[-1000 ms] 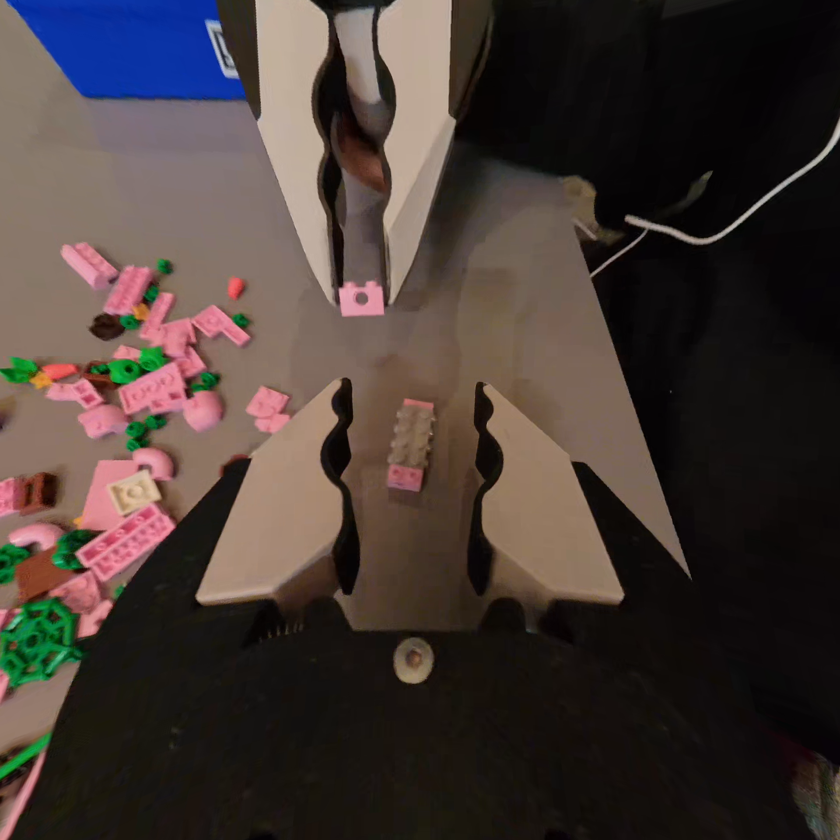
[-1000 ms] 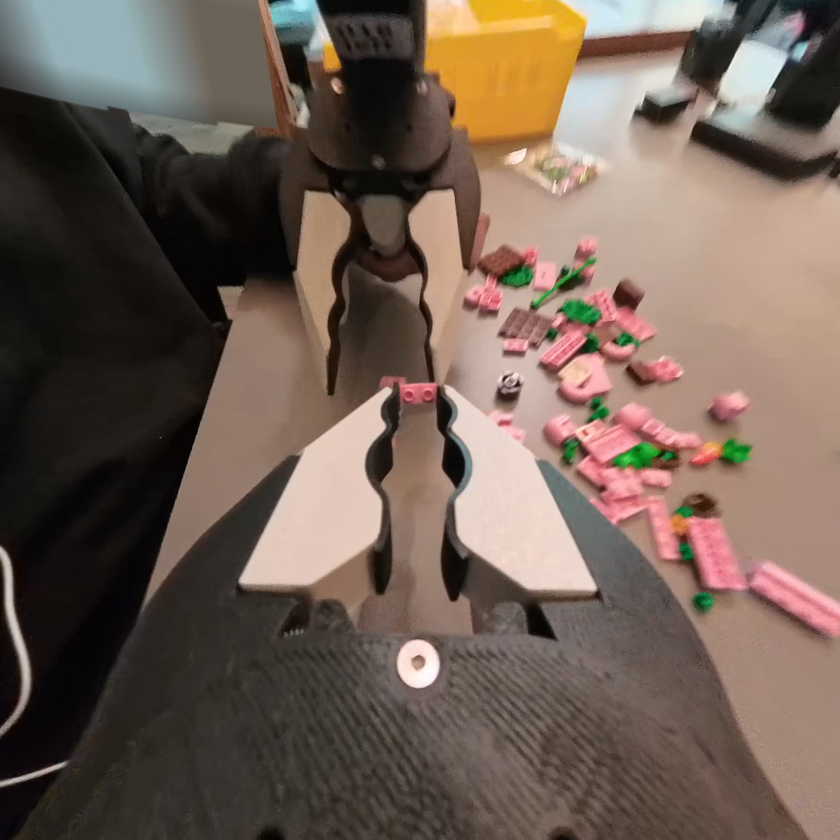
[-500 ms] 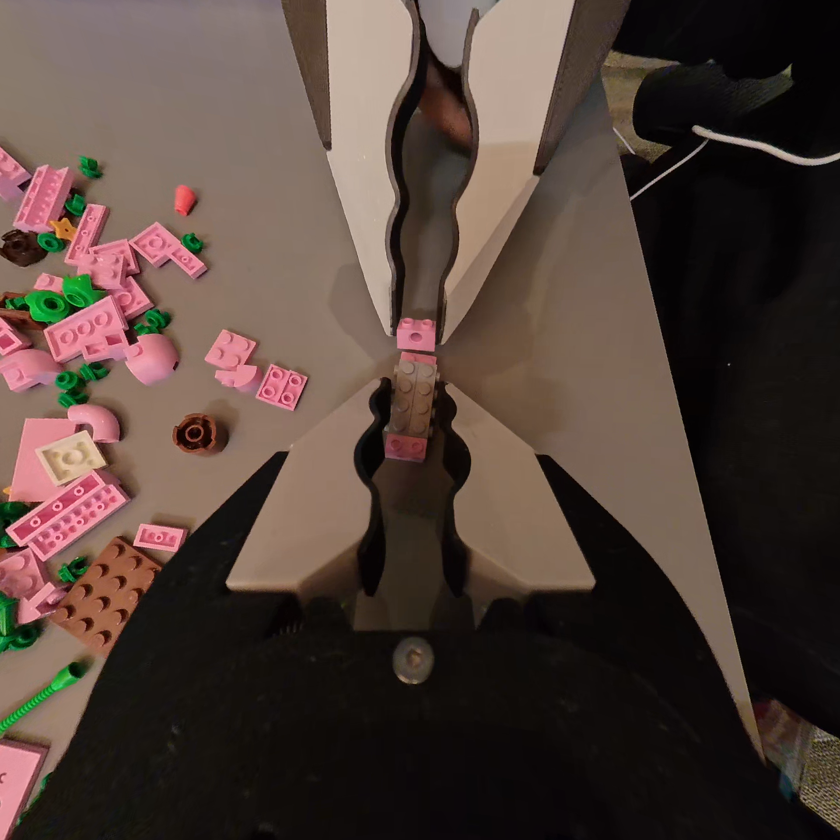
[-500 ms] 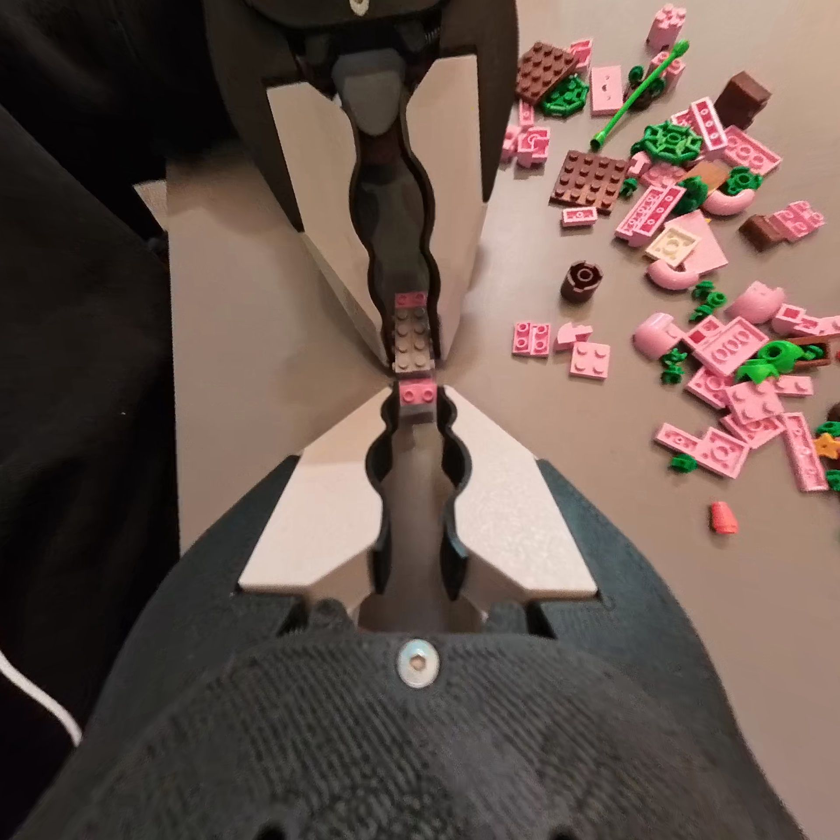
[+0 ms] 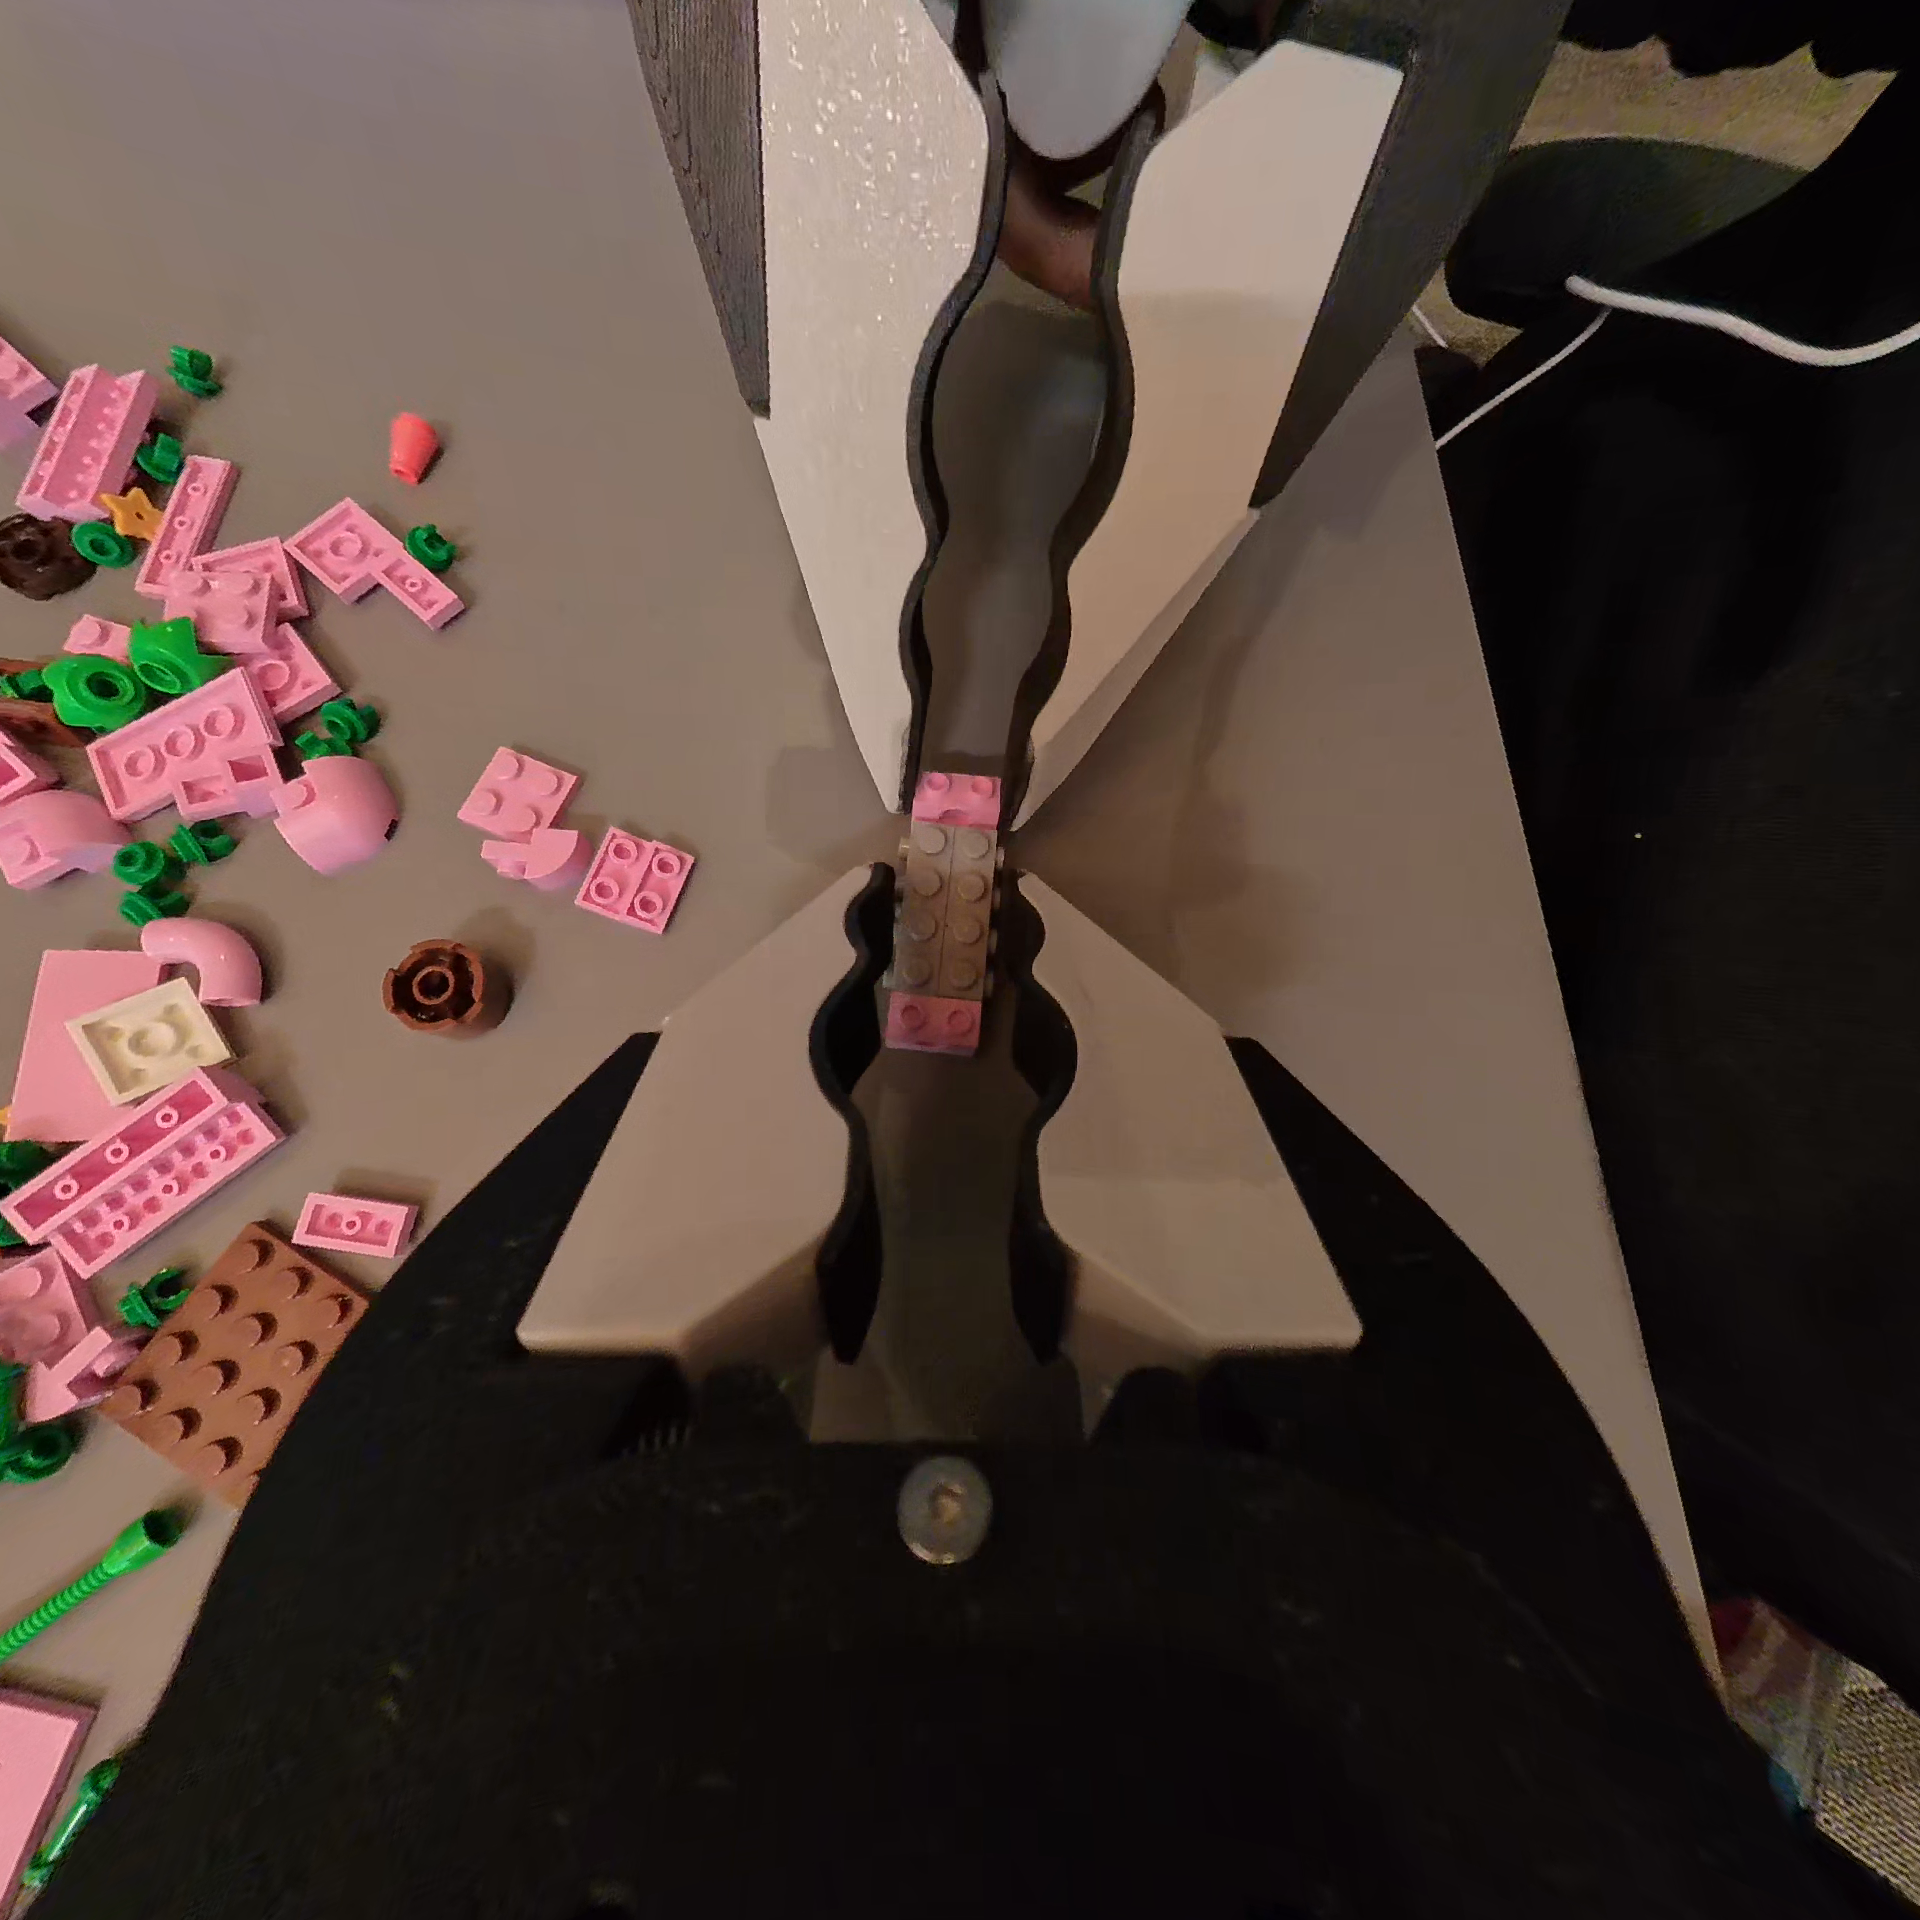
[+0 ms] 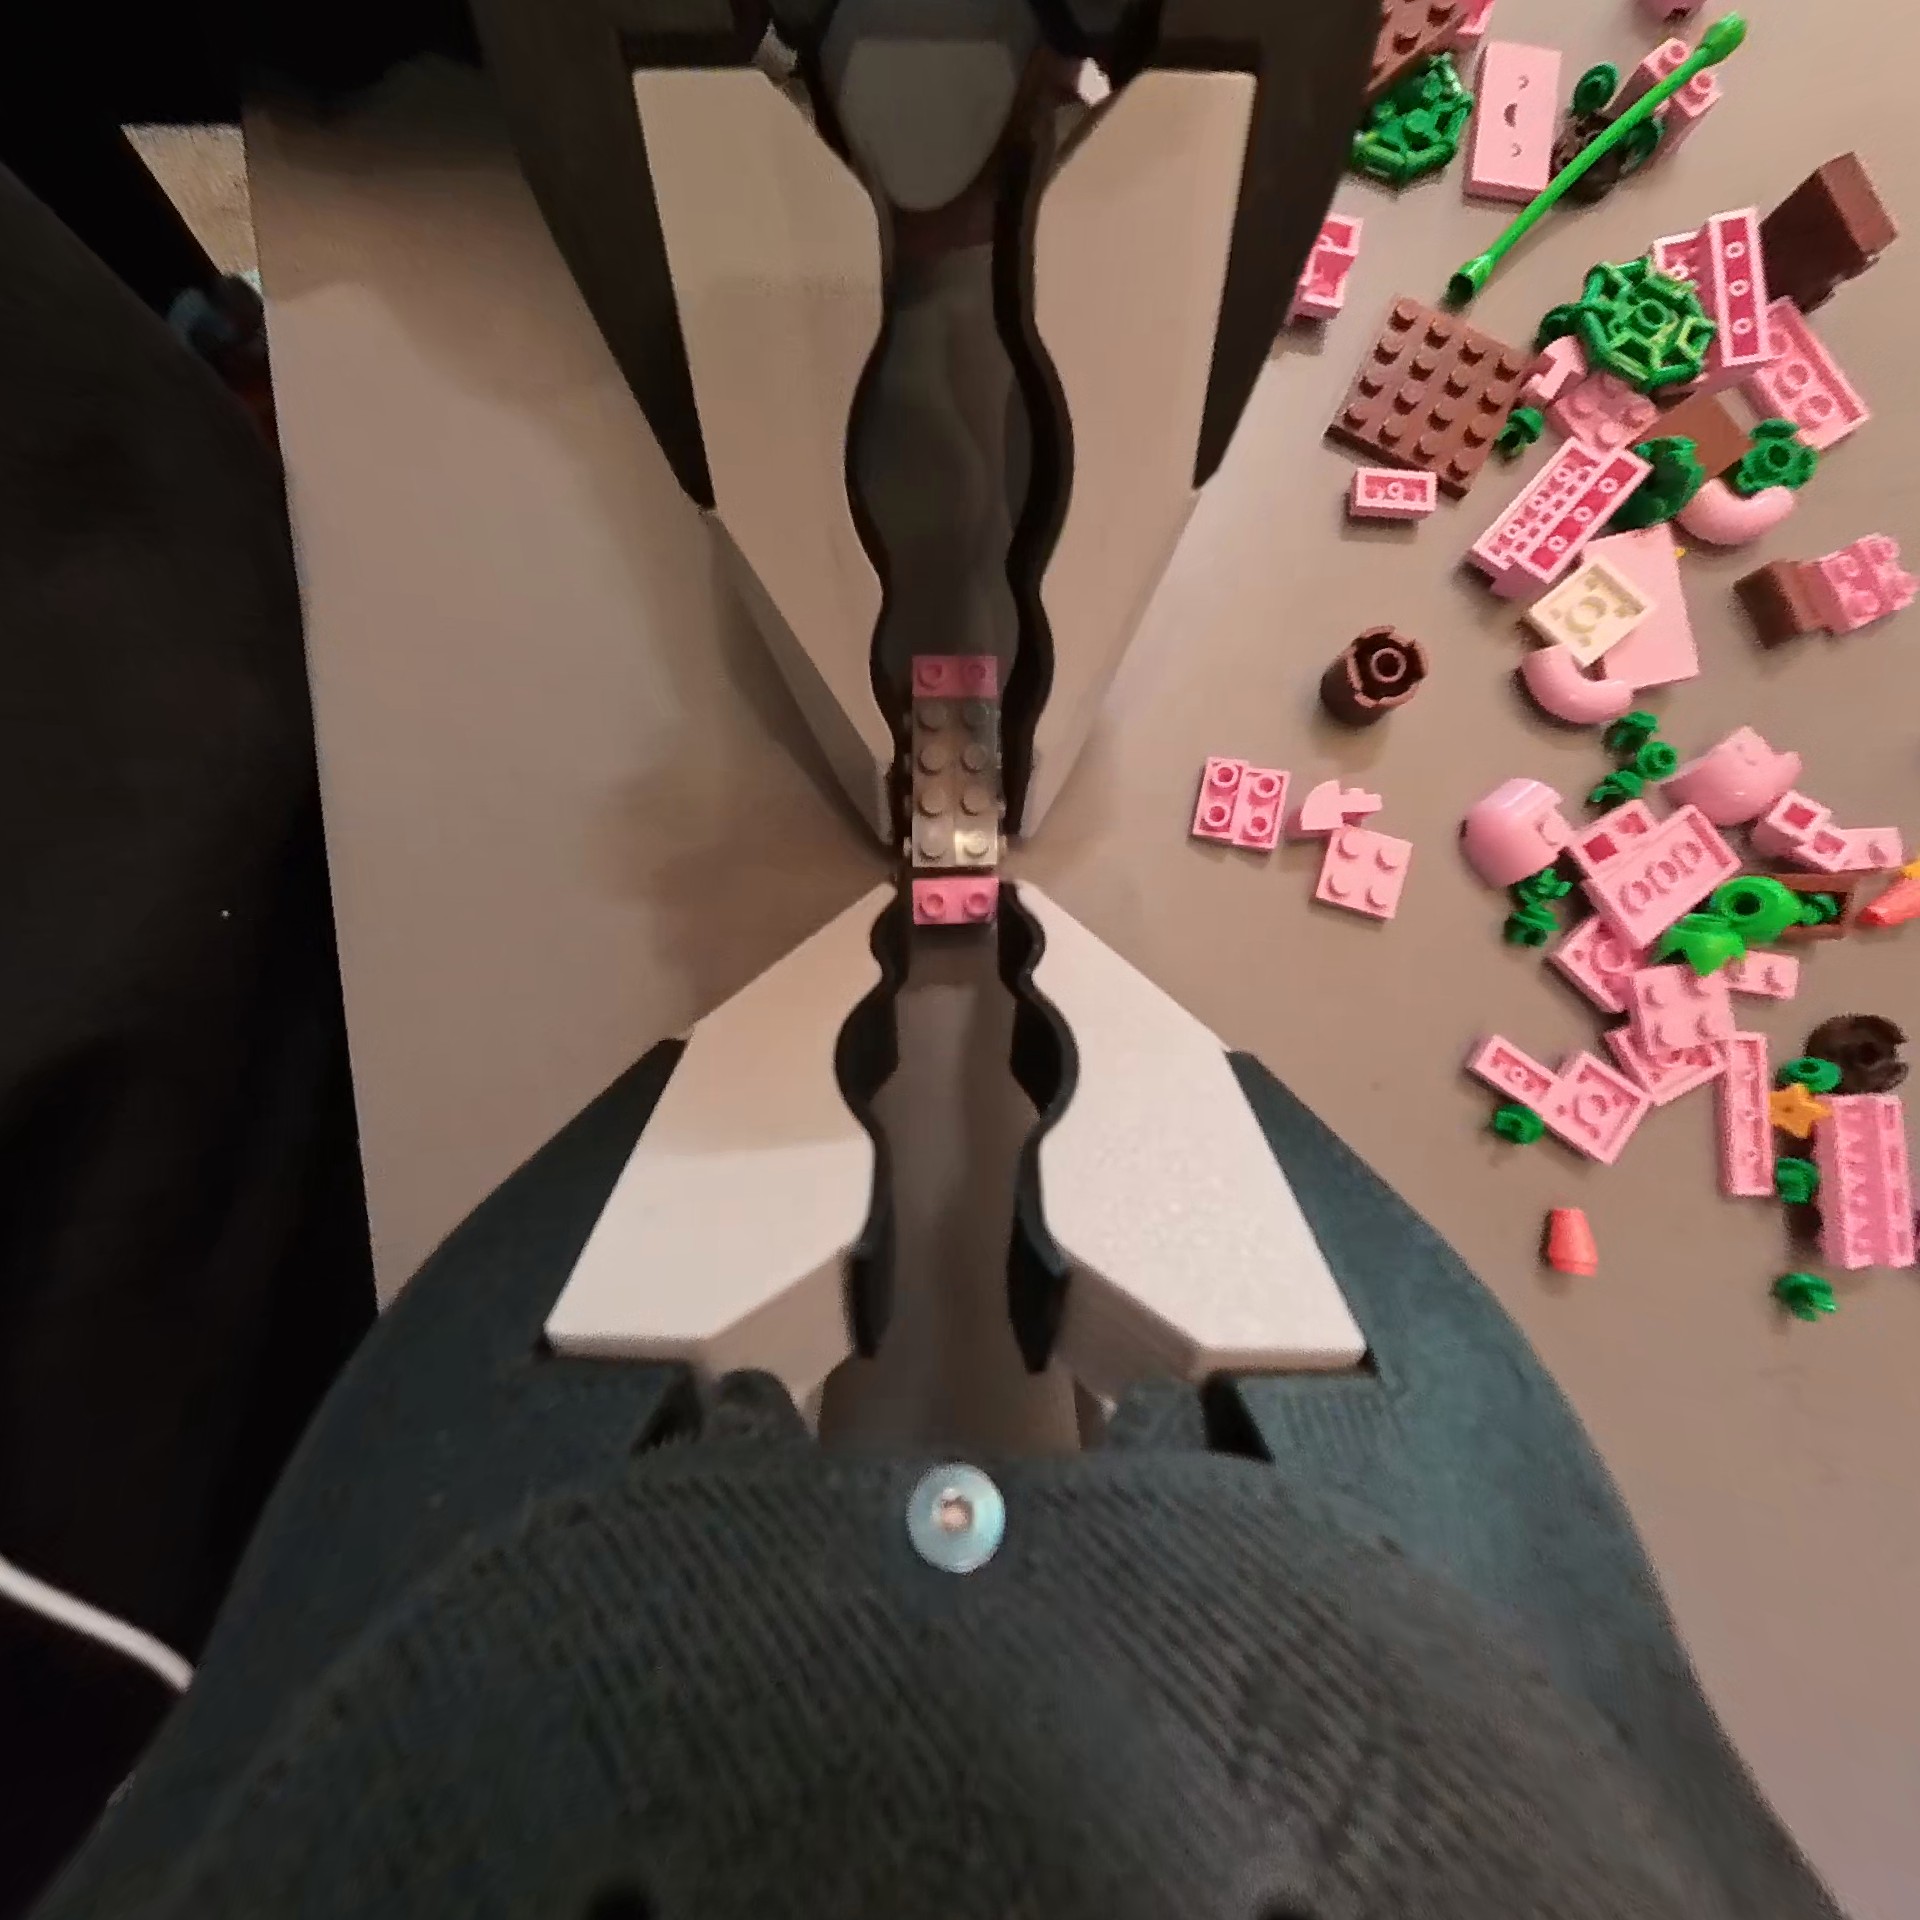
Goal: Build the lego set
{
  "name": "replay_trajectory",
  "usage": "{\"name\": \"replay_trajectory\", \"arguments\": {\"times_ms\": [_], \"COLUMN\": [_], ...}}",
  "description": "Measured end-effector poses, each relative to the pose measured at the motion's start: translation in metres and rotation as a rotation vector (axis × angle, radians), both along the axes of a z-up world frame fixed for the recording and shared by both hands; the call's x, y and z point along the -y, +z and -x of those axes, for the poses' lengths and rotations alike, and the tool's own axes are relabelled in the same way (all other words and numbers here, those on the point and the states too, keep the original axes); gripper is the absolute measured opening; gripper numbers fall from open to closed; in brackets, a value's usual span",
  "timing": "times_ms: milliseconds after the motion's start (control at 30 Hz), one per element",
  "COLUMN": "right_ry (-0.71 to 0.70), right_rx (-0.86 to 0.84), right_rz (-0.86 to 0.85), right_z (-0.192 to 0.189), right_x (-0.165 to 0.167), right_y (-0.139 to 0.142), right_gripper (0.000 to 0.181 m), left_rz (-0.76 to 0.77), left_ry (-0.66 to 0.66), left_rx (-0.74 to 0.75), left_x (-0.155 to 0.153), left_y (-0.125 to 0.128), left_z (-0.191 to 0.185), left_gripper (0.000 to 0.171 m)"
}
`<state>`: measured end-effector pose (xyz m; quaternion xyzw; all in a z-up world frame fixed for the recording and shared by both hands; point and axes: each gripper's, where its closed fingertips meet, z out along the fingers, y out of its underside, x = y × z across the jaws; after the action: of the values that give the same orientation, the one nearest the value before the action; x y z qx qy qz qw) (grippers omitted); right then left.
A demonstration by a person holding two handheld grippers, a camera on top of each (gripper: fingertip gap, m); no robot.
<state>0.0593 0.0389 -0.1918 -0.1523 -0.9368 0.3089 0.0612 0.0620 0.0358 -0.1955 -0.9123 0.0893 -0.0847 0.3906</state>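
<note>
Left jaws: the left gripper [image 5: 943, 894] is clamped on the sides of the grey studded brick [image 5: 945, 914], which was lying free between spread fingers a second ago.
Right jaws: the right gripper [image 6: 954, 902] is clamped on a small pink brick [image 6: 954, 900], as before.
Change: the pink brick has closed from a clear gap to the grey brick's far end, touching or nearly so.
Meaning: probably the seating step; whether the studs have locked cannot be told.
Grey brick's other end: a pink piece [image 5: 933, 1020] already sits there.
Loose parts: a brown round piece [image 5: 442, 985] and a pink plate [image 5: 634, 878] lie apart from the grey brick on the grey table [image 5: 582, 312].
</note>
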Motion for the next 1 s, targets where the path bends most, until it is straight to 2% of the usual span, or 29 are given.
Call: {"name": "replay_trajectory", "arguments": {"times_ms": [467,700,833,867,900,933,1000], "right_ry": [0.100,0.130,0.157,0.138,0.123,0.109,0.074], "right_rx": [0.000,0.028,-0.078,-0.095,-0.087,-0.058,-0.006], "right_rz": [-0.147,-0.126,-0.114,-0.107,-0.090,-0.055,0.034], "right_z": [0.001,0.002,0.004,0.007,0.008,0.007,0.006], "right_x": [0.004,0.006,0.008,0.007,0.006,0.006,0.009], "right_y": [-0.001,-0.002,-0.005,-0.004,-0.003,0.000,0.011], "right_gripper": [0.015,0.015,0.016,0.025,0.043,0.050,0.050], "left_rz": [0.013,0.015,0.017,0.018,0.018,0.018,0.019], "left_ry": [0.001,0.003,0.005,0.005,0.006,0.006,0.006], "left_rx": [0.010,0.015,0.011,0.011,0.011,0.010,0.011], "left_x": [0.002,0.002,0.002,0.002,0.002,0.002,0.002], "left_y": [-0.002,-0.002,-0.002,-0.002,-0.003,-0.003,-0.003], "left_z": [-0.001,0.000,0.000,0.000,0.000,0.000,0.000], "left_gripper": [0.018,0.018,0.018,0.019,0.019,0.019,0.019]}}
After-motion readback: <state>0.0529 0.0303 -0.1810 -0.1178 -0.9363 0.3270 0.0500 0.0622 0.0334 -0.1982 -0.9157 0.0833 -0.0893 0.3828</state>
